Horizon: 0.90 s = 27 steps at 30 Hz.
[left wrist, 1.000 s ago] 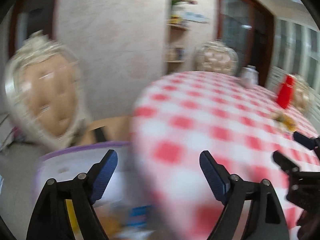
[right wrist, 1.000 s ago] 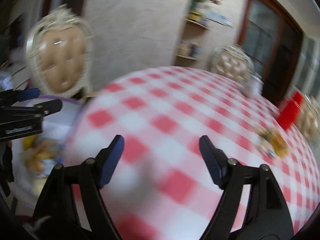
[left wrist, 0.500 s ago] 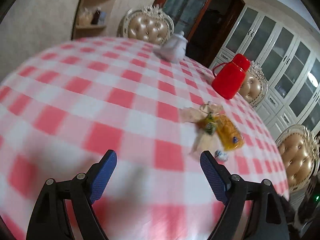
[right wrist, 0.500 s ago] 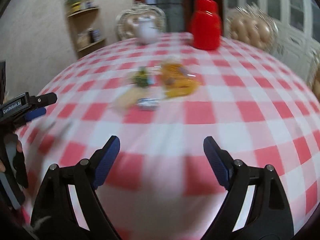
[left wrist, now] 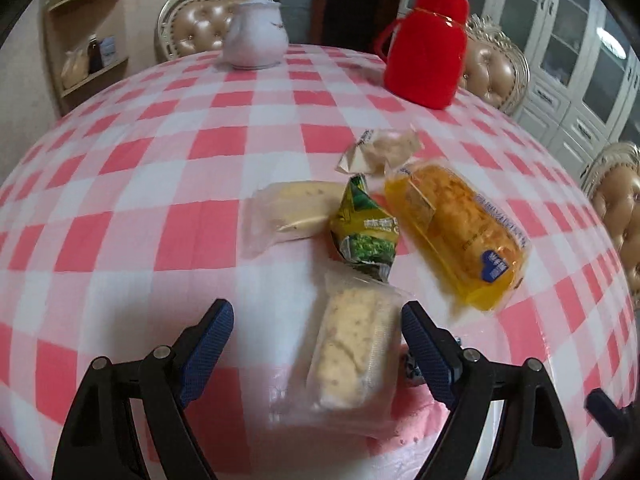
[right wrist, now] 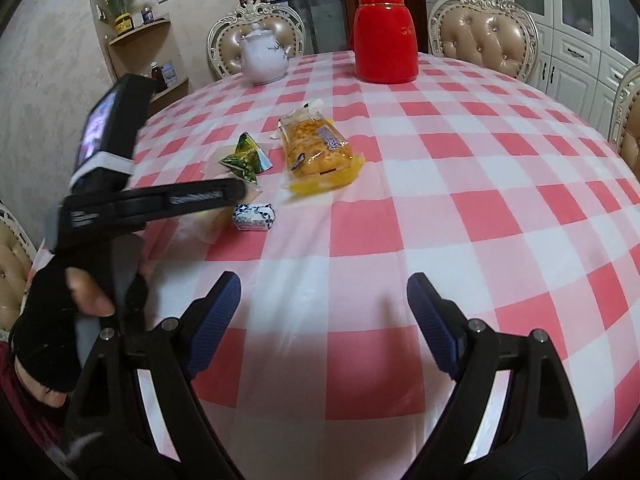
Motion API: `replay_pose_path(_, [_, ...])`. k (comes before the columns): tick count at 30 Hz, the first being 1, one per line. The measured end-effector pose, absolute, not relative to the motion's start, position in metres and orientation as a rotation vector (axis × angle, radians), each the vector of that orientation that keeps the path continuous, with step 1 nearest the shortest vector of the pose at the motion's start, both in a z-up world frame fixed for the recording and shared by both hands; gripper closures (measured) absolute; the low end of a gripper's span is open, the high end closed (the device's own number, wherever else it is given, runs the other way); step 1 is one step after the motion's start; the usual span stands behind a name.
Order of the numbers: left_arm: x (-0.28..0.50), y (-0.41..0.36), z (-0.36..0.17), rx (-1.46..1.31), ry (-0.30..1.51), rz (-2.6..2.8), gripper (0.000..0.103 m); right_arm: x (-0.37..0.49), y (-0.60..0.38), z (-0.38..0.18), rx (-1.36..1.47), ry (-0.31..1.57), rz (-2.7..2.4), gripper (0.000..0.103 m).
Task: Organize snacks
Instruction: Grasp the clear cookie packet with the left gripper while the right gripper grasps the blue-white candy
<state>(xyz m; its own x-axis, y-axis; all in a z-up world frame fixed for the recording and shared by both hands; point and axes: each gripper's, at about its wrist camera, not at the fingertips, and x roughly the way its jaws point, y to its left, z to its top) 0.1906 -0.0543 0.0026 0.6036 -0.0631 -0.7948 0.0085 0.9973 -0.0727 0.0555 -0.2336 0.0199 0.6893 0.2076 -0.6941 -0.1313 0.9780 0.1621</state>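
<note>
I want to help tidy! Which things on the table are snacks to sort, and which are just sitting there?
Snacks to sort: orange bread pack, green packet, clear cracker pack, pale bun pack, clear pastry pack, blue-white candy.

Just there: red thermos, white teapot, chairs.

A cluster of wrapped snacks lies on the round table [right wrist: 480, 208], left of centre. The flaky pastry pack [right wrist: 318, 156] sits rightmost; the leaf-print packet [right wrist: 246, 158] lies just to its left. Nearer, a small wrapped block [right wrist: 255, 216] rests beside the seeded bar [left wrist: 352, 354], which lies between the spread fingers of the left gripper [left wrist: 316, 340]. A pale cake [left wrist: 296, 210] lies left of the leaf-print packet, a crumpled wrapper [left wrist: 382, 152] behind it. At the far edge stand a teapot [right wrist: 264, 58] to the left and a flask [right wrist: 384, 32] to the right, chairs [right wrist: 484, 28] behind them.
</note>
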Motion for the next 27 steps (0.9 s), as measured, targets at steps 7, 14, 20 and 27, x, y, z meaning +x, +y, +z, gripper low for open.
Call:
replay_pose_path(7, [0.171, -0.039, 0.007, 0.004, 0.89, -0.096, 0.066, 0.052, -0.222, 0.012, 0.03, 0.788, 0.201, 0.016])
replay_pose_path(14, [0.113, 0.02, 0.009, -0.058, 0.895, -0.082, 0.066, 0.056, -0.216, 0.012, 0.057, 0.782, 0.263, 0.016])
replay_pose_path(20, [0.083, 0.064, 0.016, -0.138, 0.866, -0.07, 0.065, 0.09, -0.176, 0.006, -0.009, 0.832, 0.288, 0.016])
replay_pose_path(27, [0.081, 0.07, 0.024, -0.149, 0.848, -0.096, 0.065, 0.131, -0.146, 0.0, -0.051, 0.864, 0.258, 0.028])
